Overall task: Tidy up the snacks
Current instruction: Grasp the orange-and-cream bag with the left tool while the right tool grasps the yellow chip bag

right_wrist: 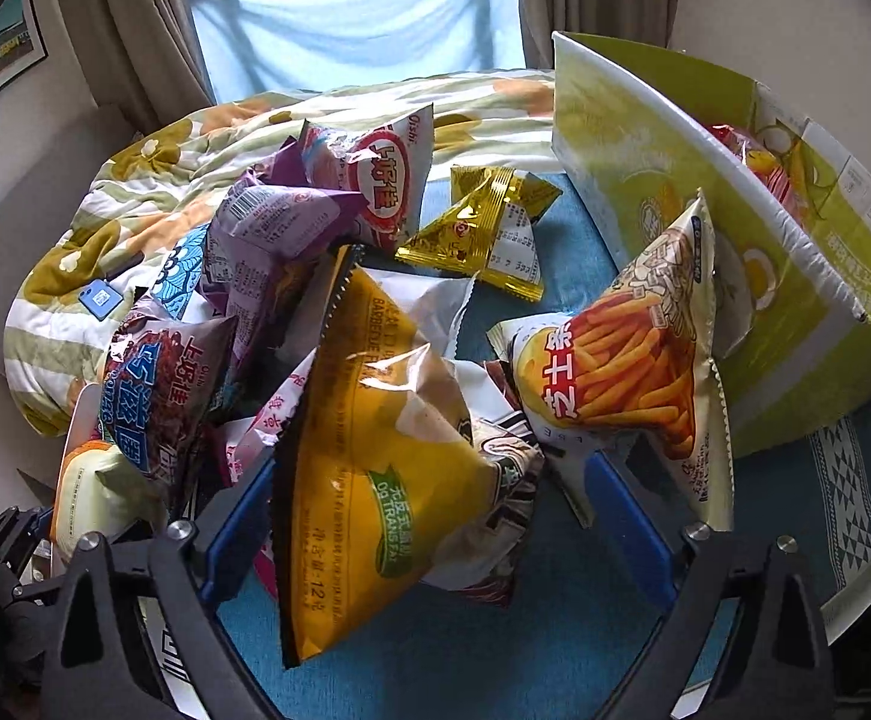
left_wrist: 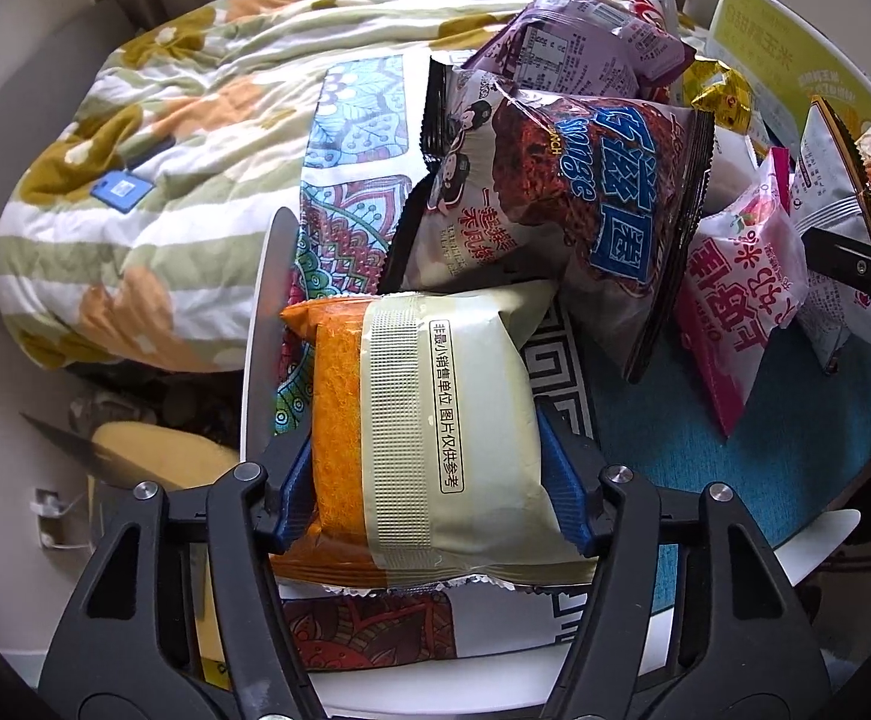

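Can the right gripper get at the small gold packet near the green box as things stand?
Probably not directly. The yellow barbecue bag sits between the right gripper's open fingers, blocking the way to the gold packet, which lies uncovered on the blue mat beyond.

Glossy crinkled foil snack bags point(right_wrist: 375, 420), matt cardboard box point(right_wrist: 705, 228); soft cloth quilt point(left_wrist: 153, 180)

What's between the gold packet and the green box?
Nothing: bare blue cloth lies between the small gold packet and the green cardboard box, seen in the right wrist view.
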